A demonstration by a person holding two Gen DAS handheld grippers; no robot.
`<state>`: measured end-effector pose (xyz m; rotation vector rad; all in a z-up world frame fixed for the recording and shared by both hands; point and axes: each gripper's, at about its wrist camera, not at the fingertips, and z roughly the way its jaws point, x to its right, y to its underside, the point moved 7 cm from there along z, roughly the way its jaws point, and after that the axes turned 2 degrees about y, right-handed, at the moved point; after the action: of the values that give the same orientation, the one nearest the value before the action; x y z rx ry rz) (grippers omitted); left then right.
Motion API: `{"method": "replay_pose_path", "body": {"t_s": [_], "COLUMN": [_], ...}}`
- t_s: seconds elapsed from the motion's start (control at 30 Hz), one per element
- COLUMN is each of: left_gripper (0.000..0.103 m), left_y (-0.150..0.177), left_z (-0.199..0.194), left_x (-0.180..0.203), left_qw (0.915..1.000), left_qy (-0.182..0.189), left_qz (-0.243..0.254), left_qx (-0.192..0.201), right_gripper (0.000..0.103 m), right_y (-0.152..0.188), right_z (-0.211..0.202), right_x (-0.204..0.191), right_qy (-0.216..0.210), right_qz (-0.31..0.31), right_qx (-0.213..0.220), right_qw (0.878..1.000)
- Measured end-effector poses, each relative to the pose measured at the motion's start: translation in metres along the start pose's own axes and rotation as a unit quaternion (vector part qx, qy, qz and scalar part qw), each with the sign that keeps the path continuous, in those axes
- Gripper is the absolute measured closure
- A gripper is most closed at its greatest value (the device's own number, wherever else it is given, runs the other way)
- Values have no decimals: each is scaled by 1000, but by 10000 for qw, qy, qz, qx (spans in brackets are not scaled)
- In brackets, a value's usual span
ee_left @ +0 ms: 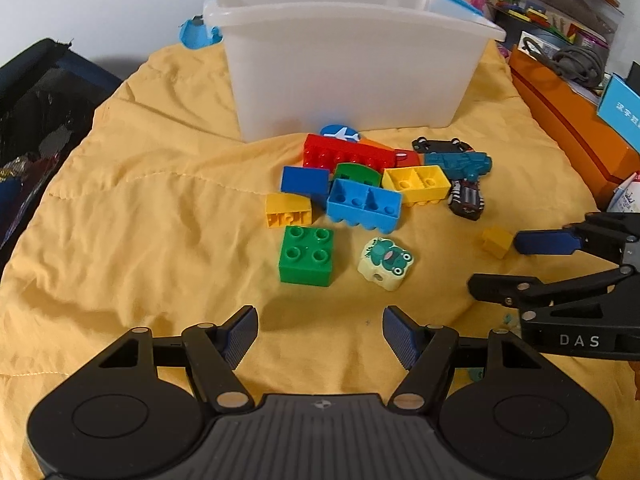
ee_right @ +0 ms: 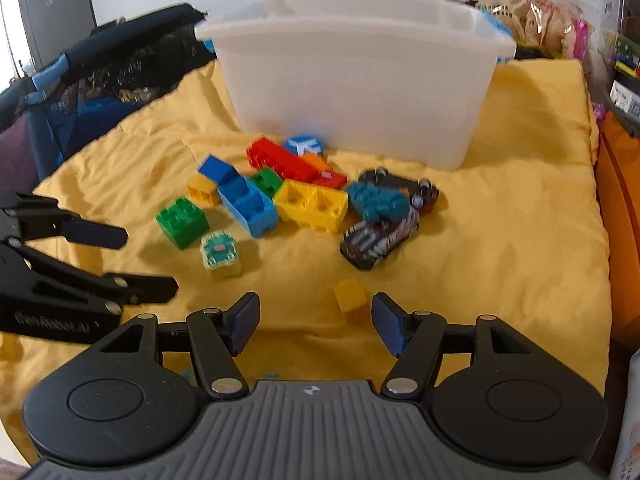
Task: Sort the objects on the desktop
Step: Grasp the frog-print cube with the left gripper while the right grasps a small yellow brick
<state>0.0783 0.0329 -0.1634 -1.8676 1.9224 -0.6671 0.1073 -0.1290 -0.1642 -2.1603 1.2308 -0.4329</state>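
Grippers both open, empty: right gripper [ee_right: 314, 322] nears small yellow brick [ee_right: 351, 300] just ahead of its fingertips; left gripper [ee_left: 320, 334] faces green brick [ee_left: 306, 255]. Next, probably straddle, close.

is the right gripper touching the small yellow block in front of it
Apart. In the right wrist view the small yellow block lies on the yellow cloth just ahead of the open right gripper, with cloth visible between it and both pads.
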Motion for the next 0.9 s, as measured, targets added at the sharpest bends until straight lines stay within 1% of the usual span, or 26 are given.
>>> {"method": "replay_pose_path", "body": {"t_s": [0.1,0.2,0.33,0.47,0.5,0.53,0.63,0.77,0.9], "left_gripper": [31,31,31,31,31,31,31,31,31], "left_y": [-1,-1,0,2,3,3,3,2,1], "left_z": [2,3,5,3,3,3,3,2,0], "left_x": [-4,-5,-6,-8,-10,-11,-14,-15,-13], "left_qw": [9999,9997,9997,9997,9997,9996,9995,9995,9994], "left_qy": [66,147,133,144,142,135,121,155,205], "left_qz": [-112,-214,-173,-187,-206,-221,-262,-278,-269], "left_qx": [-19,-34,-73,-76,-74,-84,-81,-48,-11], "right_gripper": [38,38,38,37,39,46,60,63,63], "right_y": [5,1,-9,-12,-12,-12,-10,-5,1], "right_z": [3,1,8,22,24,23,19,14,10], "right_x": [5,12,19,14,12,9,4,4,3], "right_qy": [120,224,186,60,68,83,-81,-207,-151], "right_qz": [-25,34,149,163,123,50,-63,-119,-217], "right_qx": [-82,-35,20,-51,-95,-74,-67,-120,-65], "right_qw": [9999,9997,9997,9998,9999,9999,9999,9996,9996]}}
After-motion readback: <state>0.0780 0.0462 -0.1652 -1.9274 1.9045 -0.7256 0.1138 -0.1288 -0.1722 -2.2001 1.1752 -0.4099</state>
